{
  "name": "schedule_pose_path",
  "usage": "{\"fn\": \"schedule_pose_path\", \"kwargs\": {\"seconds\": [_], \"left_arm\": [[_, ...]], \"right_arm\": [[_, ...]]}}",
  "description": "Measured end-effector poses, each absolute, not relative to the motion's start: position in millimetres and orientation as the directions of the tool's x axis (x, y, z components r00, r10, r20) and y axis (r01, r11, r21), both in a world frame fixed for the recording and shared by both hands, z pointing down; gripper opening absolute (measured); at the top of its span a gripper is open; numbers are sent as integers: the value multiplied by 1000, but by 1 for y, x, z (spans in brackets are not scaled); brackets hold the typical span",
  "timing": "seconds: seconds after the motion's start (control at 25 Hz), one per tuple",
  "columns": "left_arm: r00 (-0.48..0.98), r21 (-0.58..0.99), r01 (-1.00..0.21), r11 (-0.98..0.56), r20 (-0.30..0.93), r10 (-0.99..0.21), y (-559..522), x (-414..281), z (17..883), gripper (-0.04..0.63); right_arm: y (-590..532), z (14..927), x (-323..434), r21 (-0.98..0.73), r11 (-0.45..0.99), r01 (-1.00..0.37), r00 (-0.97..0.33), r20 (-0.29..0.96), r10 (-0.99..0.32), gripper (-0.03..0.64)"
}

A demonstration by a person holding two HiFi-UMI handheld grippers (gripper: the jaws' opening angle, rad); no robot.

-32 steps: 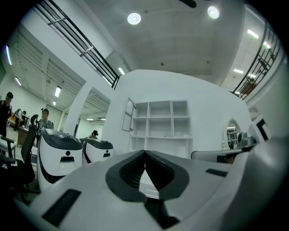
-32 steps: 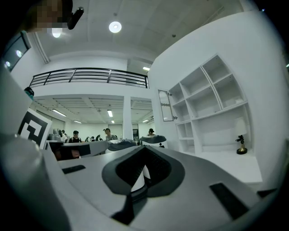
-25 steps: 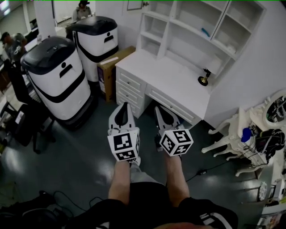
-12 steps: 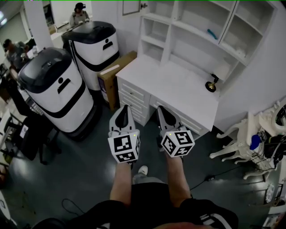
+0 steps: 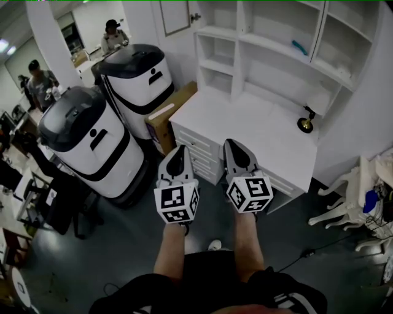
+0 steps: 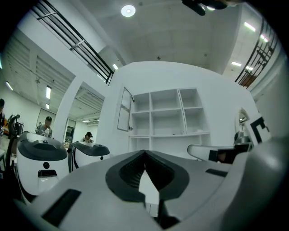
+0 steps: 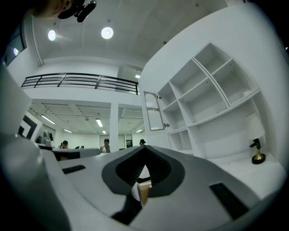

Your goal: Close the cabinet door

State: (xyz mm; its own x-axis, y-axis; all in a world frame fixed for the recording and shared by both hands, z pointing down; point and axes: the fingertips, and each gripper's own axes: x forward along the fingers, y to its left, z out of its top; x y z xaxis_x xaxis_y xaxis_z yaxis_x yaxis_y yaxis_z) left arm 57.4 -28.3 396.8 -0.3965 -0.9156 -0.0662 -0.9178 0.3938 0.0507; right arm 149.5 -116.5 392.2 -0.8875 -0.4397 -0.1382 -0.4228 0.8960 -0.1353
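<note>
The cabinet door [image 5: 175, 16] is a white framed panel standing open at the top left corner of the white shelf unit [image 5: 276, 43]. It also shows in the left gripper view as the cabinet door [image 6: 125, 109] and in the right gripper view as the cabinet door [image 7: 153, 111], swung out to the left of the shelves. My left gripper [image 5: 178, 149] and right gripper [image 5: 231, 143] are held side by side in front of the desk, pointing roughly level toward the shelves. Both are shut with nothing between the jaws and are well short of the door.
A white desk [image 5: 245, 122] with drawers stands below the shelves, with a small brass lamp [image 5: 305, 124] on it. Two large white-and-black machines [image 5: 92, 144] [image 5: 135, 73] and a cardboard box [image 5: 169, 116] stand to the left. A white chair [image 5: 347, 199] is at right; people [image 5: 40, 76] are at the back left.
Desk and shelves have drawn nearer and shifted right in the head view as both grippers travelled forward together. Both stayed shut and empty.
</note>
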Motion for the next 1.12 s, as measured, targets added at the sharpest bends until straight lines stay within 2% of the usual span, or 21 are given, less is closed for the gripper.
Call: {"fn": "schedule_pose_path", "kwargs": {"seconds": [0.36,0.56,0.84,1.12], "left_arm": [[-387,29,-922,386,-108,-916,-50,46,379,12],[-413,-86,-901,425,-129,-901,-53,42,367,12],[-412,-14,-908,418,-149,-899,-55,25,366,12],[-400,16,-915,404,-174,-900,-76,-1,366,12]], "right_arm": [[-134,381,128,-99,913,-395,-900,-160,-406,18],[-136,376,121,-85,922,-377,-906,-174,-387,18],[-133,372,109,-57,945,-321,-925,-194,-326,18],[-153,372,86,-15,938,-346,-922,-179,-343,18]]}}
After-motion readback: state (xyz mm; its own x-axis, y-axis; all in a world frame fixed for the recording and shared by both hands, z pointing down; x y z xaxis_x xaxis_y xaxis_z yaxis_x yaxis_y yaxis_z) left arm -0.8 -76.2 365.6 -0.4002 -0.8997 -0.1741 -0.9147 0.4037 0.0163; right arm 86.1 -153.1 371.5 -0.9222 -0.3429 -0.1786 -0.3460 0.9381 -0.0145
